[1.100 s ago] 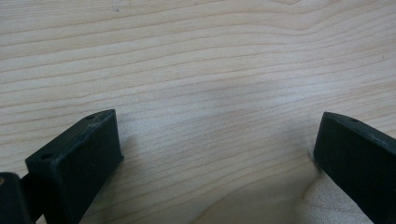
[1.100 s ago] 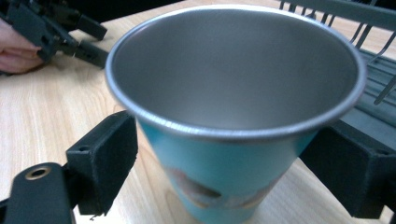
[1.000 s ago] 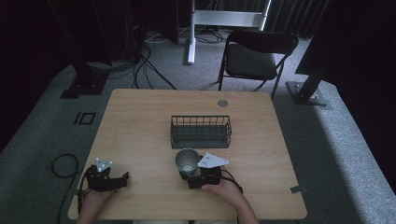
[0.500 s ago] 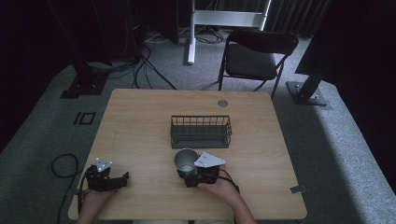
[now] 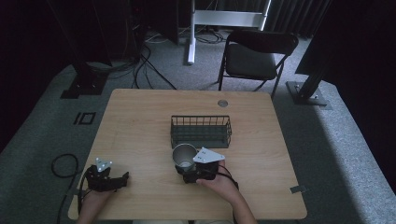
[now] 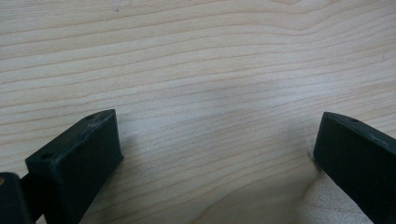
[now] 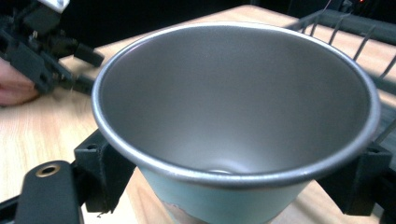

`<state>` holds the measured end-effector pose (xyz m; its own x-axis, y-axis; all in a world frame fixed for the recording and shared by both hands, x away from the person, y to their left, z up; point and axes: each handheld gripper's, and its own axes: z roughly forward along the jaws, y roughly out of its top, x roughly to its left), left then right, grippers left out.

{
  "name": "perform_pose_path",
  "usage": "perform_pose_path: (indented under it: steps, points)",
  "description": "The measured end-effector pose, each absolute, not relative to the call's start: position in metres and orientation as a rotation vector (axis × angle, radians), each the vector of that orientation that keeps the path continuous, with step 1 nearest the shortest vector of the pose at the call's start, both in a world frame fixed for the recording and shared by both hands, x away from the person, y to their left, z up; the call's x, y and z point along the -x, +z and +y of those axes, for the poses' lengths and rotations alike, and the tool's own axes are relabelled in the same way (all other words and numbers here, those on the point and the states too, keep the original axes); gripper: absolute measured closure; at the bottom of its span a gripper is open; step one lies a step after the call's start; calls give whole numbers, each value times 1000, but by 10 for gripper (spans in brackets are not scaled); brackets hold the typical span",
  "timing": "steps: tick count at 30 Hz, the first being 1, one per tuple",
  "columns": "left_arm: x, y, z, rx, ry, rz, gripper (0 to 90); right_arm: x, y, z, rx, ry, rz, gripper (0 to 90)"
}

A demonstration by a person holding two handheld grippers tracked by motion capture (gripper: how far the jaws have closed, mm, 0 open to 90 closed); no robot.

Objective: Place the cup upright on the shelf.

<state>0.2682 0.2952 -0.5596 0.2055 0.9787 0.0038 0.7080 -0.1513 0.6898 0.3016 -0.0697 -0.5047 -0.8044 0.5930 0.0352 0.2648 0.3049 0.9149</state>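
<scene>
Metal cup stands upright just in front of the wire basket, on the person's side of it. Right gripper has a jaw on each side of the cup's pale-green wall below the rim, seemingly clamped on it. The cup looks light, rigid and smooth — likely slippery, so a mid-wall hold suits best. Its base and lower wall are cut off. Left gripper rests well left of the basket, jaws wide apart over bare table — nothing between them.
</scene>
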Motion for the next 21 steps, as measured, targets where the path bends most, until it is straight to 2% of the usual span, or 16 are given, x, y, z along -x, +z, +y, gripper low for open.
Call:
perform_pose_path:
  steps: [21]
  points:
    - [-268,-560,295,-1924,630,1562,14,-324,-448,-76,-780,1523,2103,151]
